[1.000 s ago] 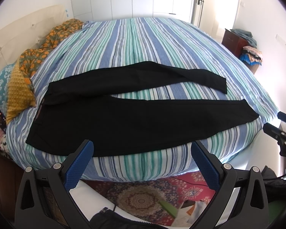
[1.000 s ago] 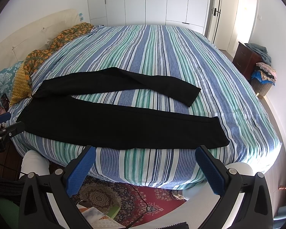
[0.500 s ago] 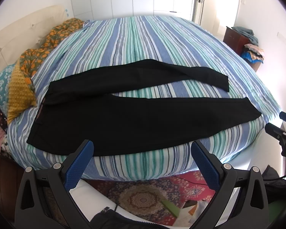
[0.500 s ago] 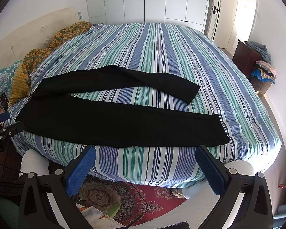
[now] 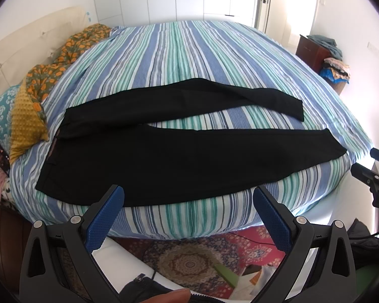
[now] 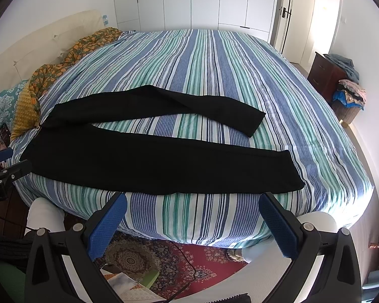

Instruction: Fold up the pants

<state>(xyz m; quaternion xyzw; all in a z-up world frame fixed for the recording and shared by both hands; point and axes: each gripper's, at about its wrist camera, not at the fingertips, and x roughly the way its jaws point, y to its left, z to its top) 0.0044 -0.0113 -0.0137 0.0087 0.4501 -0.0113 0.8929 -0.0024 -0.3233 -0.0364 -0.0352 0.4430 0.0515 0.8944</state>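
Black pants (image 5: 179, 161) lie flat on the striped bed (image 5: 189, 58), waist at the left, both legs spread apart toward the right. They also show in the right wrist view (image 6: 149, 159). My left gripper (image 5: 188, 199) is open and empty, held off the bed's near edge, just short of the near leg. My right gripper (image 6: 193, 204) is open and empty, also off the near edge, near the hem end of the near leg. Each gripper shows at the side of the other's view.
Yellow and patterned pillows (image 5: 25, 123) and an orange floral blanket (image 5: 70, 53) lie at the headboard on the left. A patterned red rug (image 5: 189, 260) covers the floor below the bed edge. A dark dresser with clothes (image 6: 338, 78) stands at the right wall.
Both grippers have moved slightly closer to the bed, so the pants sit a little lower and larger in view. The pants have not moved. Both grippers stay open.
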